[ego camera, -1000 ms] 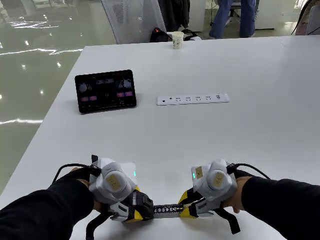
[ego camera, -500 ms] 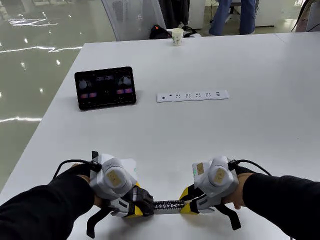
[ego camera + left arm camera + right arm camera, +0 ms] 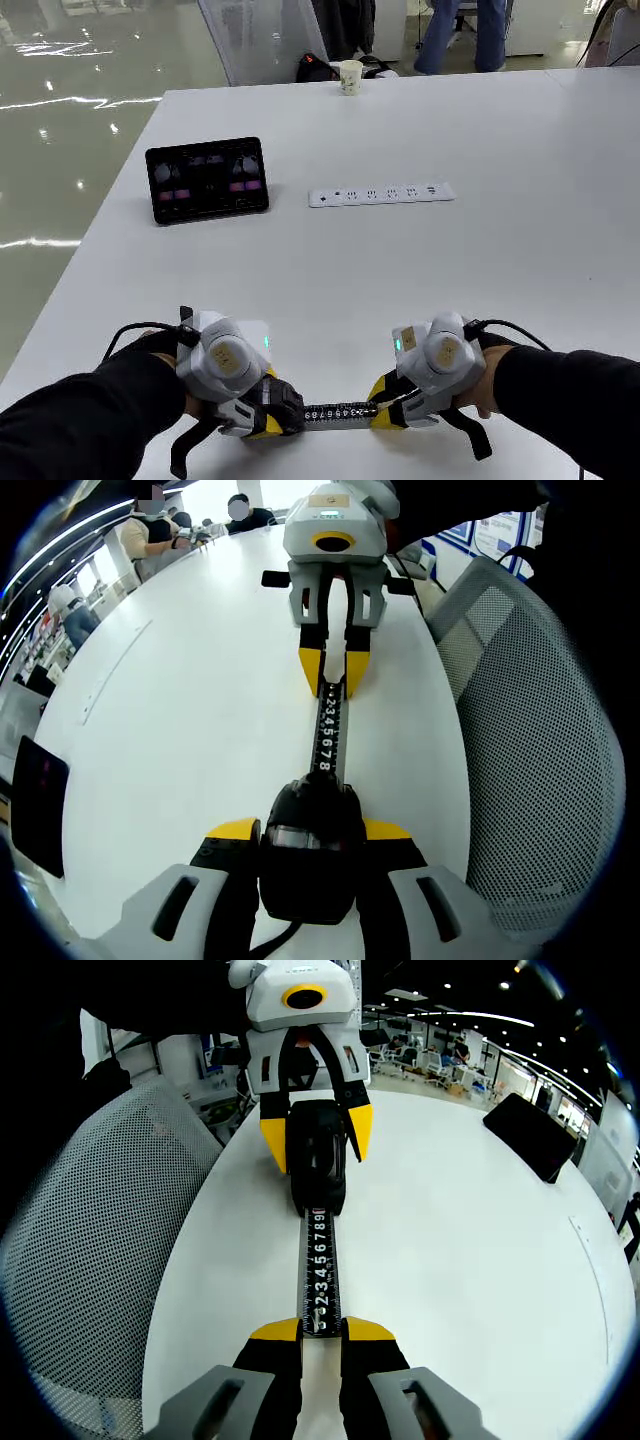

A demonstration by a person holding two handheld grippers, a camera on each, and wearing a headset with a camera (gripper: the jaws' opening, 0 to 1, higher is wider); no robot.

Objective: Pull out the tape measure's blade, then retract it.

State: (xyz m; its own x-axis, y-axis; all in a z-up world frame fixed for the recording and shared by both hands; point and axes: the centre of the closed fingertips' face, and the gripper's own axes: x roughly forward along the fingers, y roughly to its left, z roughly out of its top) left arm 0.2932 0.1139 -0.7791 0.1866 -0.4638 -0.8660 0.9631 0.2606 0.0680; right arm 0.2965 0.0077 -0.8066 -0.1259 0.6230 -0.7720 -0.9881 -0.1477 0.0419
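Observation:
A black tape measure case (image 3: 281, 405) sits low on the white table (image 3: 400, 270), and my left gripper (image 3: 262, 410) is shut on it; the case (image 3: 308, 848) shows between the yellow-tipped jaws in the left gripper view. The blade (image 3: 338, 411) runs right from the case, numbered up to about nine. My right gripper (image 3: 384, 412) is shut on the blade's end; the blade (image 3: 320, 1272) stretches from my right gripper (image 3: 321, 1331) to the case (image 3: 318, 1160). From the left gripper view the right gripper (image 3: 334, 675) pinches the blade (image 3: 327, 735).
A dark tablet (image 3: 207, 180) leans upright at mid left. A white power strip (image 3: 380, 194) lies in the middle. A paper cup (image 3: 349, 76) stands at the far edge, with people beyond. A mesh chair (image 3: 530, 750) is beside the near table edge.
The two grippers have drawn a little further apart, and more of the blade shows between them than a second ago. The head camera has shifted slightly.

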